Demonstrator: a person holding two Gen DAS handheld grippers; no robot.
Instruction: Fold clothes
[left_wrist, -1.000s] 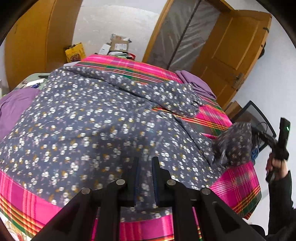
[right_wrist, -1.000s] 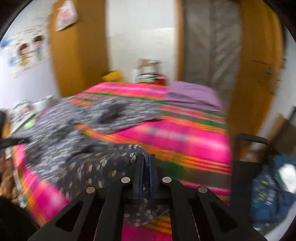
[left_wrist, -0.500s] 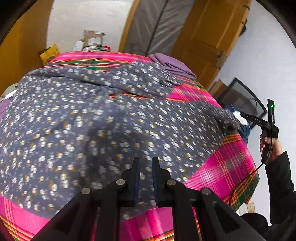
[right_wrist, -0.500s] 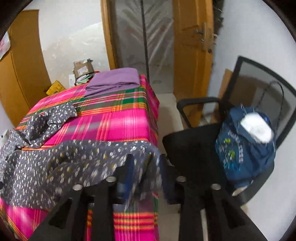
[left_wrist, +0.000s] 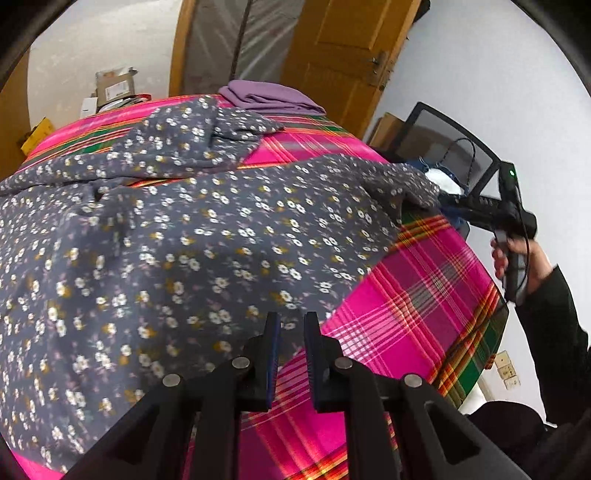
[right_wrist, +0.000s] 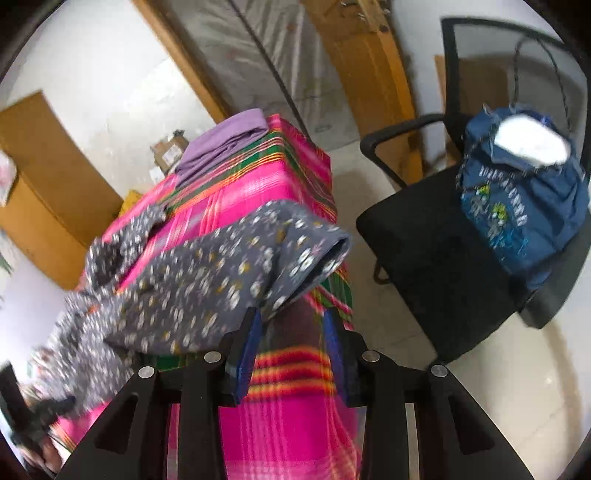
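Note:
A grey floral garment (left_wrist: 221, 236) lies spread over the pink plaid bed cover (left_wrist: 417, 295). My left gripper (left_wrist: 291, 325) is at the garment's near hem. Its fingers stand narrowly apart with the hem between the tips, and the jaws are opening slightly. One sleeve (right_wrist: 295, 251) stretches to the bed's right corner and its cuff hangs over the edge. My right gripper (right_wrist: 291, 317) is just short of that cuff. Its jaws are wide and still opening, with nothing pressed between them. In the left wrist view a hand (left_wrist: 517, 254) holds the right gripper (left_wrist: 448, 205) beside the sleeve end.
A folded purple cloth (left_wrist: 269, 98) lies at the bed's far end. A black mesh chair (right_wrist: 443, 240) with a blue bag (right_wrist: 524, 195) on it stands close to the bed's right corner. Wooden doors (left_wrist: 343, 55) and boxes (left_wrist: 114, 85) are behind.
The right gripper has let go of the sleeve and opened wide, rolling as it sank; the sleeve now lies out to the bed's corner. The left gripper slid right along the hem.

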